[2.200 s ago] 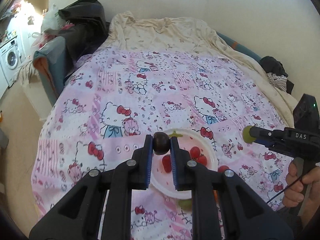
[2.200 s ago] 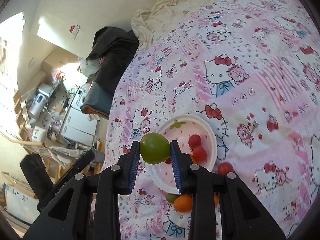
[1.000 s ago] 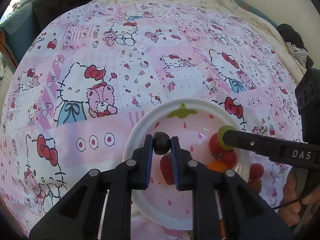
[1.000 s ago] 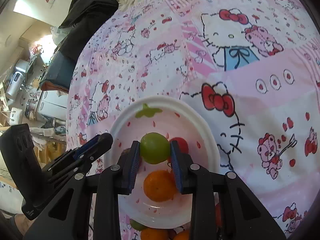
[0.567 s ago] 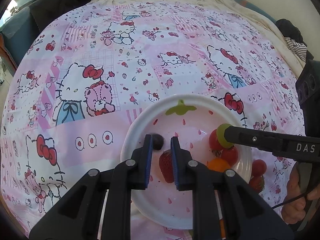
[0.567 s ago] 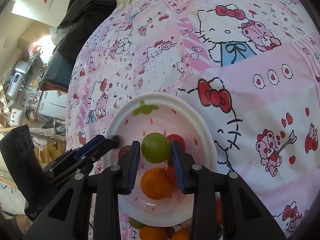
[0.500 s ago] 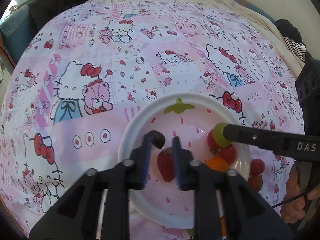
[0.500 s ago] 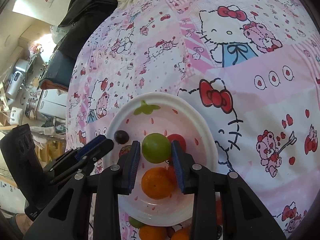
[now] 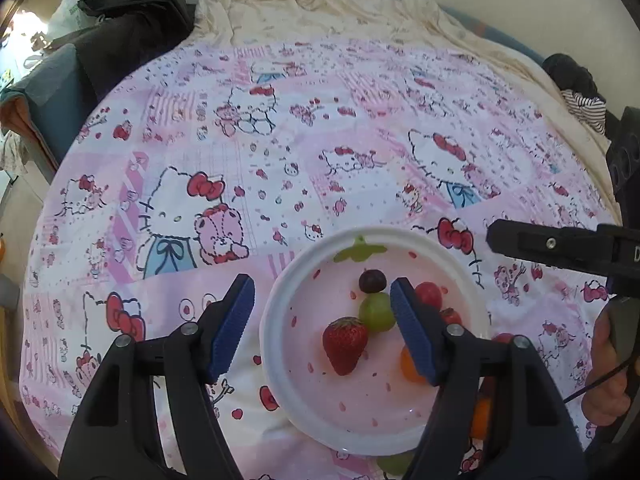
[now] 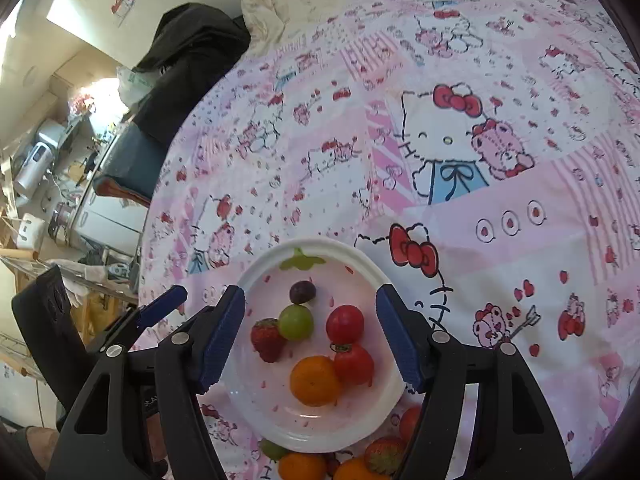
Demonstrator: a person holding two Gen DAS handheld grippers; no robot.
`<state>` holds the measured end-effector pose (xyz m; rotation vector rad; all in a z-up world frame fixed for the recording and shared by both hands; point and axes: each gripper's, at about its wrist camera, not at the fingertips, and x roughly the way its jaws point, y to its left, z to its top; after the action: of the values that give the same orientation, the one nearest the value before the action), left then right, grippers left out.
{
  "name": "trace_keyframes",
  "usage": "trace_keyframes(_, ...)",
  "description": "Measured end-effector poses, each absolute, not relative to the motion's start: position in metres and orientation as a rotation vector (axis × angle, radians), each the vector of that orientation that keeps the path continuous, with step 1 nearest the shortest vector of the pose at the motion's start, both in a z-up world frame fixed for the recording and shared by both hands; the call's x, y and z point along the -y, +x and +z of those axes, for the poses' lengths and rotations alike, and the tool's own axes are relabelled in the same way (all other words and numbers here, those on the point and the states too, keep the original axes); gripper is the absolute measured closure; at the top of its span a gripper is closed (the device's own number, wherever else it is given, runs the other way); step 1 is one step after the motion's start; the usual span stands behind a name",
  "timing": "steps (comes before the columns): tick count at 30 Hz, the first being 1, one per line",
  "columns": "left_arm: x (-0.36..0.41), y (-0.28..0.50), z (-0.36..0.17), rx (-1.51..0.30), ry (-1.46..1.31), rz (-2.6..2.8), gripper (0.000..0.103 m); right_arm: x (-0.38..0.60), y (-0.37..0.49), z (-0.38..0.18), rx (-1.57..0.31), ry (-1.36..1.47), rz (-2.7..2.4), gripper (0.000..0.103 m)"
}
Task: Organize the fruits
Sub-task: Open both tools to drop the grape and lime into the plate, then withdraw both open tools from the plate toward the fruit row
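Note:
A white and pink plate (image 9: 280, 344) (image 10: 384, 412) lies on the Hello Kitty bedspread. On it are a dark grape (image 9: 372, 281) (image 10: 302, 292), a green grape (image 9: 375, 312) (image 10: 296, 322), a strawberry (image 9: 345, 344) (image 10: 267, 339), two red tomatoes (image 10: 345, 324) and an orange fruit (image 10: 315, 381). My left gripper (image 9: 322, 326) is open and empty above the plate's left part. My right gripper (image 10: 310, 336) is open and empty above the plate; it also shows at the right of the left wrist view (image 9: 560, 248).
More loose fruit lies just below the plate's near edge: oranges (image 10: 302, 466), a strawberry (image 10: 384, 454), a green grape (image 10: 274, 449). Dark clothes (image 9: 132, 12) and a cream sheet (image 9: 320, 12) lie at the bed's far end. Cluttered shelves (image 10: 48, 168) stand left of the bed.
Both grippers have opened wide and let go: the dark grape and the green grape now lie on the plate. Both grippers have pulled back and up from the plate.

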<state>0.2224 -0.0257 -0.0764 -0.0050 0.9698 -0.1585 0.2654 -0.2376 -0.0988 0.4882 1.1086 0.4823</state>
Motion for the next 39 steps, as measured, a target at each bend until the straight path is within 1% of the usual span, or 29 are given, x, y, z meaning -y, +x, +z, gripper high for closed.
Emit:
trace_keyframes(5,0.019,0.209,-0.063,-0.932,-0.022,-0.14,0.036,0.243,0.253,-0.082,-1.074,0.481,0.473,0.032)
trace_keyframes(6,0.018,0.207,-0.06,-0.926,-0.028,-0.136,0.036,0.244,0.251,-0.08,-1.067,0.476,0.473,0.031)
trace_keyframes(7,0.016,0.204,-0.056,-0.919,-0.039,-0.139,0.036,0.244,0.248,-0.076,-1.059,0.471,0.471,0.025)
trace_keyframes(10,0.01,0.196,-0.04,-0.879,-0.076,-0.129,0.036,0.248,0.233,-0.059,-0.985,0.465,0.486,0.017)
trace_keyframes(11,0.009,0.192,-0.035,-0.863,-0.081,-0.122,0.036,0.248,0.227,-0.05,-0.956,0.452,0.494,0.016)
trace_keyframes(13,0.004,0.185,-0.025,-0.829,-0.094,-0.117,0.036,0.248,0.22,-0.04,-0.926,0.432,0.501,0.016)
trace_keyframes(18,-0.001,0.169,-0.017,-0.795,-0.066,-0.106,0.036,0.25,0.196,-0.022,-0.853,0.39,0.483,0.015)
trace_keyframes(23,-0.022,0.156,-0.016,-0.818,-0.174,-0.069,0.036,0.257,0.177,-0.017,-0.828,0.382,0.444,0.015)
trace_keyframes(25,-0.027,0.151,-0.019,-0.835,-0.198,-0.057,0.03,0.259,0.172,-0.017,-0.829,0.385,0.442,0.015)
trace_keyframes(26,-0.029,0.148,-0.021,-0.846,-0.208,-0.052,0.025,0.26,0.168,-0.016,-0.821,0.384,0.438,0.015)
trace_keyframes(27,-0.032,0.145,-0.023,-0.855,-0.224,-0.043,0.024,0.26,0.163,-0.015,-0.814,0.382,0.433,0.015)
trace_keyframes(34,-0.032,0.118,-0.025,-0.862,-0.196,-0.026,0.024,0.265,0.136,-0.012,-0.793,0.375,0.402,0.015)
trace_keyframes(39,-0.033,0.103,-0.029,-0.892,-0.216,-0.024,0.024,0.264,0.122,-0.02,-0.825,0.378,0.393,0.015)
